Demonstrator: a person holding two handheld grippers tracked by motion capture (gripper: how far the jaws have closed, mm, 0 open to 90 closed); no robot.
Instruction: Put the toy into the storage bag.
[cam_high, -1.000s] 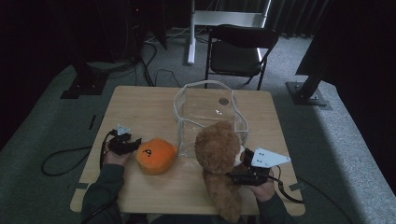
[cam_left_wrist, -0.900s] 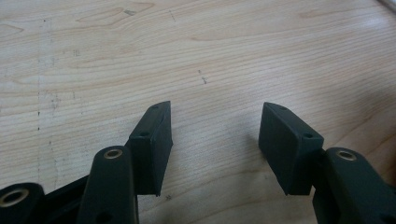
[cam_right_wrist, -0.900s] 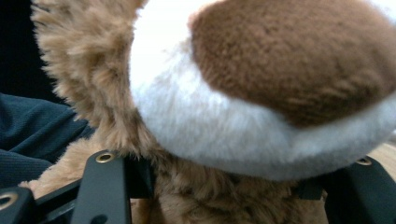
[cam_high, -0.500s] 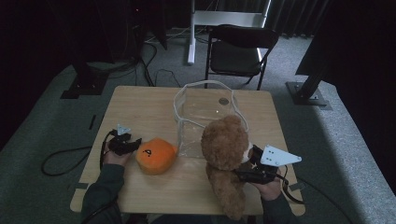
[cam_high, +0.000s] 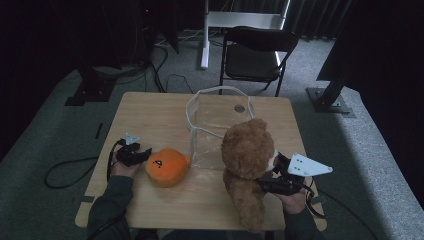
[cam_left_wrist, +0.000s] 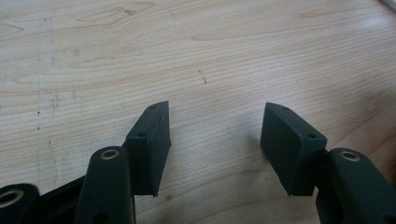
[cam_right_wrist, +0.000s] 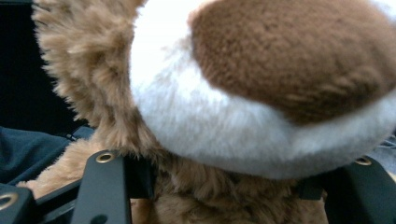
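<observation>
A brown teddy bear (cam_high: 247, 165) hangs upright over the table's front right. My right gripper (cam_high: 267, 177) is shut on its neck, just under the head. In the right gripper view the bear (cam_right_wrist: 261, 93) presses against both jaws, its white muzzle and brown nose close up. An orange plush ball (cam_high: 167, 166) lies on the wooden table (cam_high: 150, 115) at front left. My left gripper (cam_high: 142, 154) sits just left of the ball. Its jaws stand open in the left gripper view (cam_left_wrist: 215, 140), with bare wood between them.
A clear plastic bin (cam_high: 217, 125) stands at the table's middle, right behind the bear and the ball. A black folding chair (cam_high: 255, 52) stands beyond the far edge. Cables trail on the floor at left.
My right gripper has lifted the teddy bear and carried it a little to the right. The left gripper and the orange ball have stayed put.
</observation>
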